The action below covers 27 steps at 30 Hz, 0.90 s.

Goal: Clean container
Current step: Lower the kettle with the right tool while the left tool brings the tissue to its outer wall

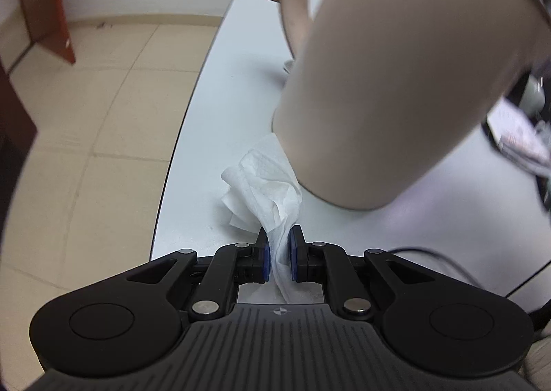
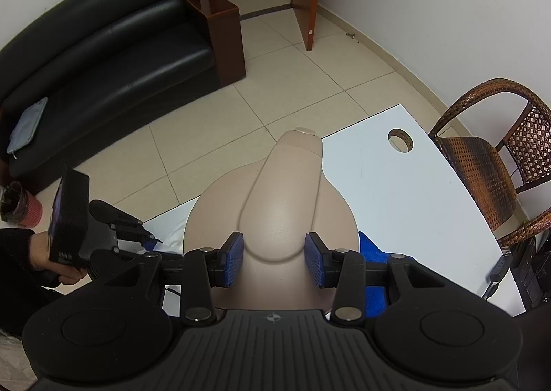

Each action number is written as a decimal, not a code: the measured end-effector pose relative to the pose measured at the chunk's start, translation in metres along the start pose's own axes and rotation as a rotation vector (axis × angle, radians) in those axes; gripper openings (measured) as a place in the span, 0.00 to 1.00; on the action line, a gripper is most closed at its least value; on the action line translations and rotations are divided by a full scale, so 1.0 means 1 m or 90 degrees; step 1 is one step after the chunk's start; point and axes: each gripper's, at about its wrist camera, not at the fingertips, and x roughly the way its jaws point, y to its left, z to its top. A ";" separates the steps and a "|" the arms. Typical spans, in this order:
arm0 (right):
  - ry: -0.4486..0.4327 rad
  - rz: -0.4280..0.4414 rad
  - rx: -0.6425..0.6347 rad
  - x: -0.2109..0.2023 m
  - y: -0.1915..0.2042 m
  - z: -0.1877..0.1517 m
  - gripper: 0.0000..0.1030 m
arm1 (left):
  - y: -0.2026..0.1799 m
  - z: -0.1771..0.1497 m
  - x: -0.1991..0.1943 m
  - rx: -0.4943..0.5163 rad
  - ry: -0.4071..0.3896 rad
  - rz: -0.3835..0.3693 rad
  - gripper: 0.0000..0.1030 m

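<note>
- Left gripper (image 1: 278,250): blue pads nearly together, pinching a crumpled white tissue (image 1: 265,191) that fans out ahead of the tips over the white table (image 1: 213,115).
- Beige container (image 1: 396,81) sits just ahead and right of the left jaws, tilted, handle loop up top; its base edge touches the tissue's far side.
- Right gripper (image 2: 274,258): jaws spread around the container's handle (image 2: 282,191), both blue pads against its sides, gripping it; container body (image 2: 220,212) bulges out either side, filling the space ahead of the tips.
- Left of the right jaws: the other gripper unit (image 2: 103,236) held in a hand (image 2: 44,253), tips hidden behind the container.
- Blue cloth (image 2: 375,274) shows just right of the right pad, mostly hidden behind the linkage.
- Ahead-right of the right jaws: table hole (image 2: 400,140), wicker chair (image 2: 489,164) beyond the table edge.
- Far ahead-left: black sofa (image 2: 103,46), red bin (image 2: 20,205), tile floor.
- Dark clutter (image 1: 523,136) right of the left jaws, blurred, cannot identify.
</note>
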 end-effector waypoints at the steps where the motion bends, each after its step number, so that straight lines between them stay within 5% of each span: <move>1: 0.000 0.000 0.000 0.000 0.000 0.000 0.42 | -0.003 0.000 0.001 0.020 0.001 0.005 0.14; 10: -0.003 -0.001 -0.002 -0.002 0.002 -0.003 0.42 | -0.005 0.002 -0.002 0.145 -0.001 -0.008 0.46; 16: -0.003 0.000 -0.004 -0.003 0.002 -0.004 0.42 | -0.005 0.002 -0.005 0.307 -0.003 -0.055 0.53; 21: -0.004 0.001 -0.007 -0.004 0.002 -0.005 0.42 | -0.001 0.007 -0.005 0.392 0.012 -0.121 0.57; 27: -0.009 -0.001 -0.003 -0.006 0.004 -0.008 0.42 | -0.002 0.014 -0.001 0.460 0.027 -0.140 0.64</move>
